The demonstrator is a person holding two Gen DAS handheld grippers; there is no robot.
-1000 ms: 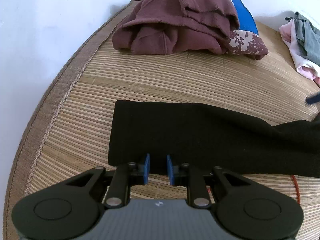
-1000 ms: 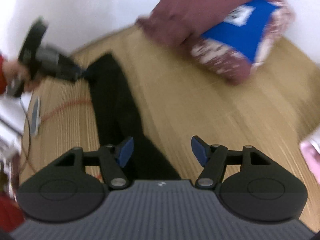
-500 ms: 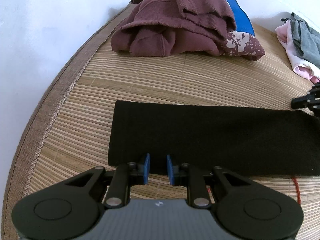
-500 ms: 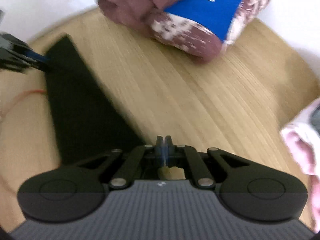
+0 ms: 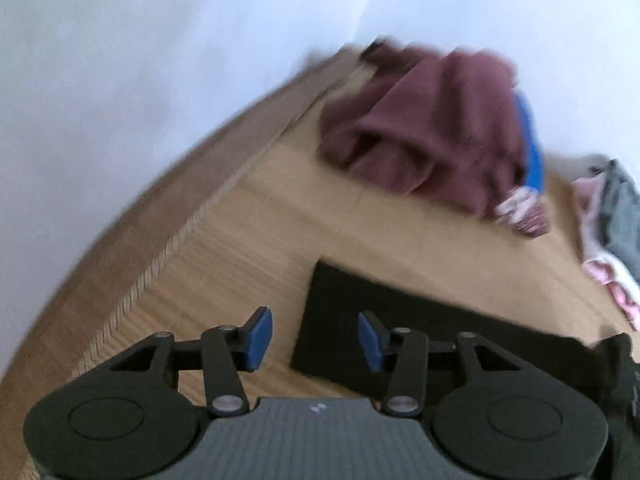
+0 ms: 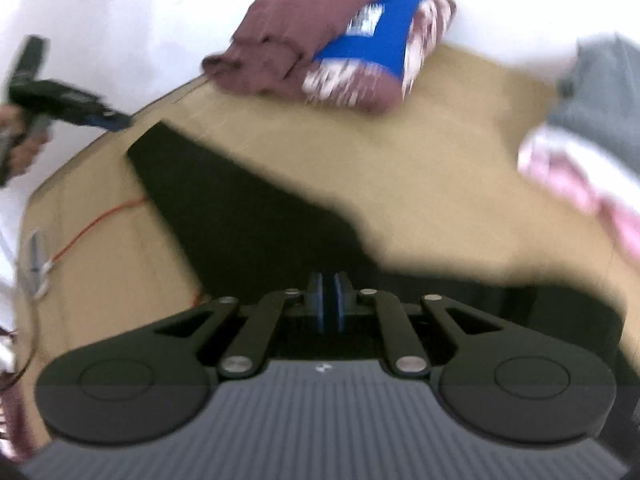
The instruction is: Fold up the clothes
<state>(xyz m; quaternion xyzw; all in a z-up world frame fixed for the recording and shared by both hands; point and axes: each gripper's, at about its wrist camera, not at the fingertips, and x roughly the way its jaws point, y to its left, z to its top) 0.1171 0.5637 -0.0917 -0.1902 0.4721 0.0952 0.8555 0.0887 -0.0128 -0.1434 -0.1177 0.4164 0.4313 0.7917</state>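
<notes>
Black garment (image 6: 240,216): I am pinching one end in the right gripper (image 6: 328,300) for folding over; left gripper (image 5: 314,338) jaws are opening, nothing between them

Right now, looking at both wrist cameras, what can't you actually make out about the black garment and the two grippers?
- Right wrist view: whether the right gripper pinches the black garment; blur and the linkage hide the pads.
- Right wrist view: the garment's near end, hidden under the gripper body.
- Left wrist view: the garment's far end, cut off behind the left gripper, whose jaws are opening with nothing held.
</notes>
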